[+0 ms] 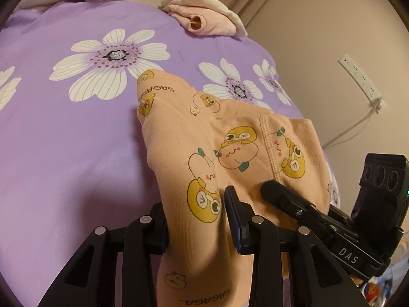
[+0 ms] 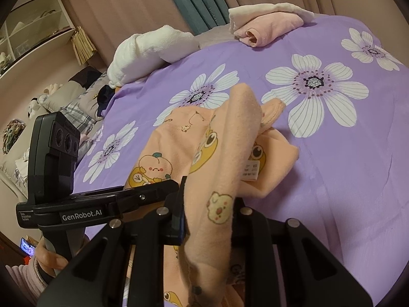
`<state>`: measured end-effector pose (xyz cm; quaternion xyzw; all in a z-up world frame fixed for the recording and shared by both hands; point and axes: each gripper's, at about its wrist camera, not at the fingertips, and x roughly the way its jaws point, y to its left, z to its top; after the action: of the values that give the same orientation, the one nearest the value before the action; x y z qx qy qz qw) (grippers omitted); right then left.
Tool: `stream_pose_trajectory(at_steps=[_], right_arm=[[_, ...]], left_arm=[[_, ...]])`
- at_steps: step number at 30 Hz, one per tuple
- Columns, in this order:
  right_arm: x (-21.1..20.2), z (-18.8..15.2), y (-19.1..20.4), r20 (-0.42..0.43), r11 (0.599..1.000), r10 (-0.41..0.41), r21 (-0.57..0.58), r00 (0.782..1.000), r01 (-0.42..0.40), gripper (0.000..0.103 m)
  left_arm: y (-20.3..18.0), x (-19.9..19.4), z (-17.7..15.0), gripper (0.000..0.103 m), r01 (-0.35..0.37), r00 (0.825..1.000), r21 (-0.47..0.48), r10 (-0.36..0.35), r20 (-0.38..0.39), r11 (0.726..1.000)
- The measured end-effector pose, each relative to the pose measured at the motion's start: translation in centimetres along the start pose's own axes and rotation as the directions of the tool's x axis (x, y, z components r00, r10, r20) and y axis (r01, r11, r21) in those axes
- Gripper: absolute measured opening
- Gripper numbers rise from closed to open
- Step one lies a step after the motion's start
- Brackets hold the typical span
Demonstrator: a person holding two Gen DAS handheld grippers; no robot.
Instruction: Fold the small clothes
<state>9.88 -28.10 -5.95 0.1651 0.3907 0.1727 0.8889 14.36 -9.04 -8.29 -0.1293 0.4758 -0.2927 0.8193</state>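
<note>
Two grippers: both clamped on peach garment (image 1: 230,138)
Left gripper (image 1: 196,220): narrow gap, cloth pinched
Right gripper (image 2: 209,215): nearly closed, fold draped ahead

Warm, dim indoor light falls evenly on the purple flower-printed bedsheet (image 1: 64,133); soft shadows gather at its near edge, while fisheye distortion bends both views inside dark vignetted corners.
</note>
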Motion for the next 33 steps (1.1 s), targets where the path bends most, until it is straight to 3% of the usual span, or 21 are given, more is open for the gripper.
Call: stream_pose_trajectory(at_steps=[14,33], right_arm=[[-3.0,-1.2,2.6,0.045,0.999,0.017,-0.035,0.999,-0.015,0.021],[-4.9,-4.1,7.7,0.026,0.993,0.078,-0.094,0.997,-0.075,0.021]], left_arm=[[-1.2,-3.2,-1.8,0.035,-0.031,0.999,0.037,0.029,0.039,0.999],[-0.2,-8.3,-5.7,0.035,-0.089,0.994,0.014,0.088,0.066,0.996]])
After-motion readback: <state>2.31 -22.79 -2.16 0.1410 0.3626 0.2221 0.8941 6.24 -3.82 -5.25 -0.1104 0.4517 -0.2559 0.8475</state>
